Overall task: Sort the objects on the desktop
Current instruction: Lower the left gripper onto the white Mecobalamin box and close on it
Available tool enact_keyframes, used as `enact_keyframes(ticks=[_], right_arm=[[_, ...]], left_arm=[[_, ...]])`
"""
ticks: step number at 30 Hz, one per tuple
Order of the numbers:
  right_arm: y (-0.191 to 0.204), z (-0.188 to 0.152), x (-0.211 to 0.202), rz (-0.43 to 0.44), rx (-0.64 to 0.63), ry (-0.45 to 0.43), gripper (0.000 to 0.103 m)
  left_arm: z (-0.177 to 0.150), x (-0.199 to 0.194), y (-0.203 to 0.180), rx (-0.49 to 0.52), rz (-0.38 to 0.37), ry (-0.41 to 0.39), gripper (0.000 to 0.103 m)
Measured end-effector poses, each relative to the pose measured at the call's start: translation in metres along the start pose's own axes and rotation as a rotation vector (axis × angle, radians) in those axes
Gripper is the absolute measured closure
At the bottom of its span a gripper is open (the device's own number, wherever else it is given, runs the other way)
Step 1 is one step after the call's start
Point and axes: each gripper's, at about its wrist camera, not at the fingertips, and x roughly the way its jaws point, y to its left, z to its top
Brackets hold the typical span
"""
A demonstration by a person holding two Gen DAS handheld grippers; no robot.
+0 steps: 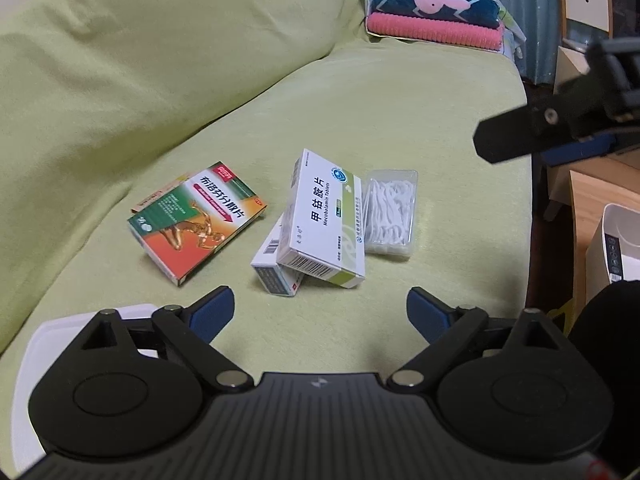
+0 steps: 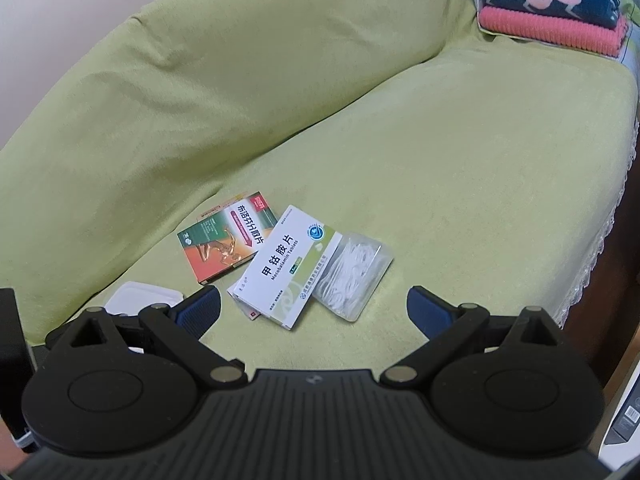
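Observation:
On a green-covered sofa seat lie a red-and-green medicine box (image 1: 198, 220) (image 2: 228, 236), a white-and-green tablet box (image 1: 326, 218) (image 2: 286, 266) resting on a smaller white box (image 1: 276, 266) (image 2: 244, 300), and a clear plastic box of floss picks (image 1: 392, 212) (image 2: 352, 274). My left gripper (image 1: 320, 314) hovers open just short of the boxes, nothing between its fingers. My right gripper (image 2: 314, 308) is also open and empty, near the tablet box. In the left wrist view the right gripper's black finger (image 1: 516, 136) shows at the right edge.
A white tray (image 1: 60, 332) (image 2: 140, 294) sits at the near left of the seat. Folded pink and dark blue cloths (image 1: 436, 16) (image 2: 552, 12) lie at the far end. The sofa back (image 1: 140, 80) rises on the left. Wooden furniture and a white appliance (image 1: 612, 248) stand right.

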Motion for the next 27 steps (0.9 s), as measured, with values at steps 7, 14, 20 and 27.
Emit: enact_keyframes(ticks=[7,14,20,27], right_arm=[[-0.009,-0.001,0.007,-0.016,0.017,0.013,0.004],[-0.013,0.003,0.019,-0.030,0.019,0.024,0.004],[-0.017,0.005,0.031,-0.030,0.028,0.036,0.004],[-0.019,0.005,0.047,-0.036,0.030,0.054,0.005]], left_arm=[[0.012,0.020,0.005,0.014,-0.003,-0.020,0.012],[0.024,0.044,0.008,0.048,-0.026,-0.011,0.018],[0.024,0.057,0.010,0.043,-0.058,0.004,0.020],[0.022,0.065,0.010,0.046,-0.067,0.027,0.022]])
